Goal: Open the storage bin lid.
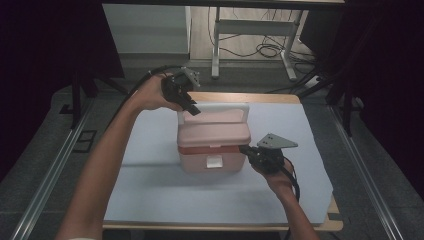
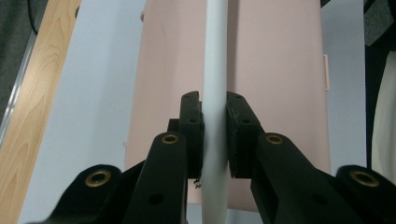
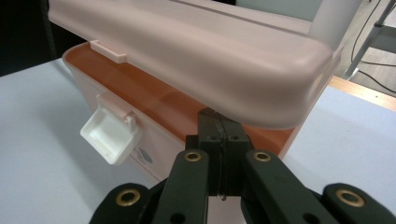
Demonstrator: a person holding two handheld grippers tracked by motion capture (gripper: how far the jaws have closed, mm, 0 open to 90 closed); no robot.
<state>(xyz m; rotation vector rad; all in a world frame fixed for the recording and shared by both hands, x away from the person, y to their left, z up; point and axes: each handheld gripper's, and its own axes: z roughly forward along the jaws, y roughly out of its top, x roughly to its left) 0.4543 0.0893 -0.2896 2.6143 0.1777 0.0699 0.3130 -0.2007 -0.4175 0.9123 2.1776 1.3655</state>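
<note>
Left tongs around box handle

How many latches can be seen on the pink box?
1: a white latch on the front wall of the pink box, flipped open below the raised lid. Others may be hidden on the far side.

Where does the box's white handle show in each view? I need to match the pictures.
High view: white handle across the back of the pink box, left gripper shut on its left end.
Left gripper view: upright bar at centre, between the jaws.
Right gripper view: top right corner.
Shared landmark: pink lid.
</note>
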